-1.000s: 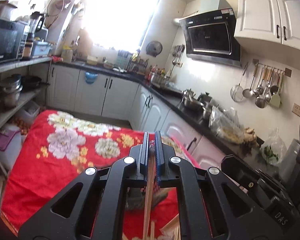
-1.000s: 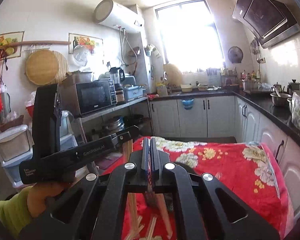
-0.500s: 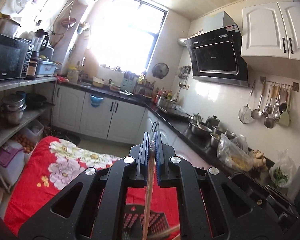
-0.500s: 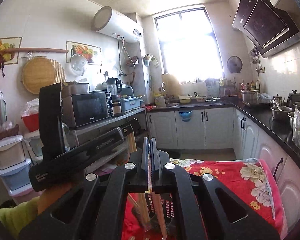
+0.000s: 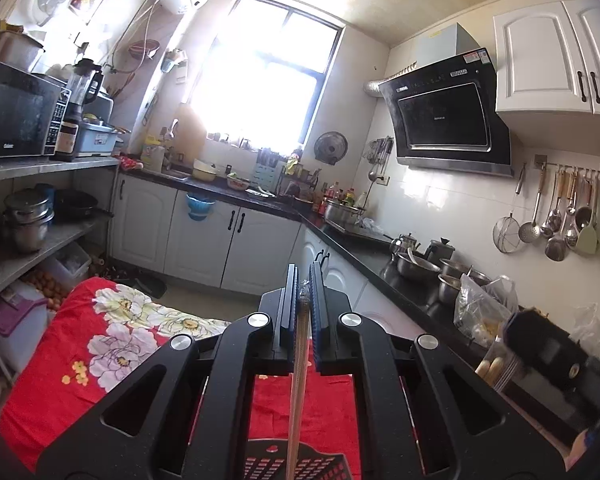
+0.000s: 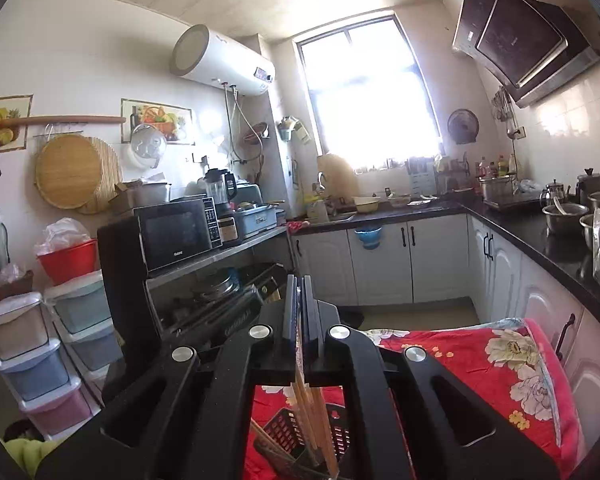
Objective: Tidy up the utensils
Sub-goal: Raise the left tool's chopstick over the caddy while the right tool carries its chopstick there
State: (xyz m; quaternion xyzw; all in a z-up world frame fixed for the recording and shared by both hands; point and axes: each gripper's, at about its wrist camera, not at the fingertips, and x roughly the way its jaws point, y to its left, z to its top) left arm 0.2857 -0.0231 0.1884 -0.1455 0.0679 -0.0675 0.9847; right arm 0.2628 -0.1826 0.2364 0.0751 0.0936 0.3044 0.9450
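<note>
Left claw pinches one chopstick; right claw grips several chopsticks, both held above a black slotted basket on the red floral surface

A brand word stood in pale letters at the lower left of the microwave door, too small to read; the range hood glass carried small lettering, likewise unreadable

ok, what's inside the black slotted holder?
In the right wrist view, the black slotted holder has several wooden chopsticks standing in it, running up toward the right gripper. Its bottom and far side are hidden behind the gripper body.
</note>
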